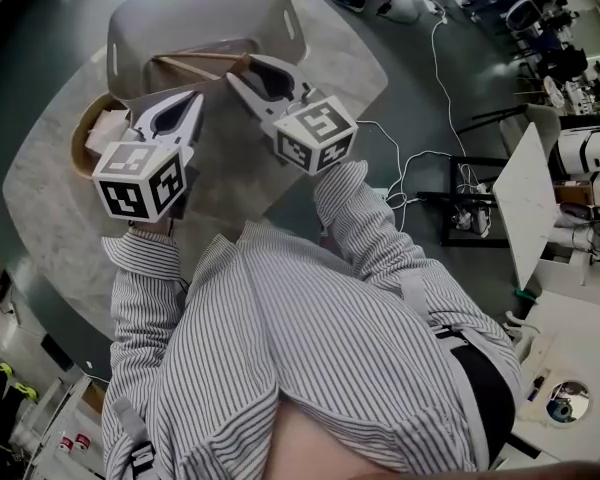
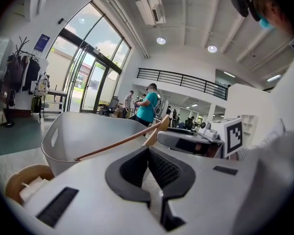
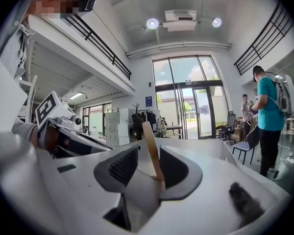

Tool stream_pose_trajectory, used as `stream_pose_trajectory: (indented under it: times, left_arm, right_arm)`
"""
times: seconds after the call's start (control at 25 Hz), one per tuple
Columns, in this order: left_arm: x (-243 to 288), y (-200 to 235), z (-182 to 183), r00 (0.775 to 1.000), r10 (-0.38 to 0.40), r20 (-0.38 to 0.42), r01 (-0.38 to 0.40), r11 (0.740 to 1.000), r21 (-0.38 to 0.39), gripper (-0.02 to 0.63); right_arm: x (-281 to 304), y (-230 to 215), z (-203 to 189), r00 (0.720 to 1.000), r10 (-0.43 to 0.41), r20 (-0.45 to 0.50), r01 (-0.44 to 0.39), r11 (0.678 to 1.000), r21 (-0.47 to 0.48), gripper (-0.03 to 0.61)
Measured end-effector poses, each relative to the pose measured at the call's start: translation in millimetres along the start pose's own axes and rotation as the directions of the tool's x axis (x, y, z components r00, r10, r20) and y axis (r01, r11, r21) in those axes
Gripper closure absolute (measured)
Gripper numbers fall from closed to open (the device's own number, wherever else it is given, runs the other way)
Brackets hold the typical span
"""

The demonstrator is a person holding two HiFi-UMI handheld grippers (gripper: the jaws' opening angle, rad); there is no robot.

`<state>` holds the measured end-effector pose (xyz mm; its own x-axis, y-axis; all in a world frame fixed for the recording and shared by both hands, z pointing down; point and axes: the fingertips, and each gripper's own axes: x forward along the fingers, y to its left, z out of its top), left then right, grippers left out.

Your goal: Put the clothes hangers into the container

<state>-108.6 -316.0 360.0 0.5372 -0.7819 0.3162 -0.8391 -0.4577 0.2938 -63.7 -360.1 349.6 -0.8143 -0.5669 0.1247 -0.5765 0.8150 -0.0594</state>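
Grey table [image 1: 60,198], hanger [image 3: 149,141] between parted jaws of right tool [image 3: 148,152], left tool [image 2: 148,152] closed, empty

- Clothes hanger [image 1: 202,61]: pale wood, with a thin straight bar and a broader flat arm. It lies tilted in the container along the near wall. Its raised end stands between the parted jaws of the right gripper [image 1: 242,69].
- Container [image 1: 150,18]: a grey, rounded plastic tub with slot handles, standing upright on the tabletop [image 1: 60,198].

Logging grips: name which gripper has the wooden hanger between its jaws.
The right gripper: the light wooden clothes hanger stands between its parted jaws; the left gripper has shut, empty jaws.
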Motion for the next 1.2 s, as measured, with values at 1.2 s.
stream_pose_trajectory:
  times: [1.2]
  left_arm:
    - [-67.8, -57.8, -34.7, 0.995, -0.102, 0.007, 0.102, 0.994, 0.036, 0.603]
  right_arm:
    - [-88.1, 83.6, -0.5, 0.987, -0.147, 0.059, 0.141, 0.985, 0.097, 0.437]
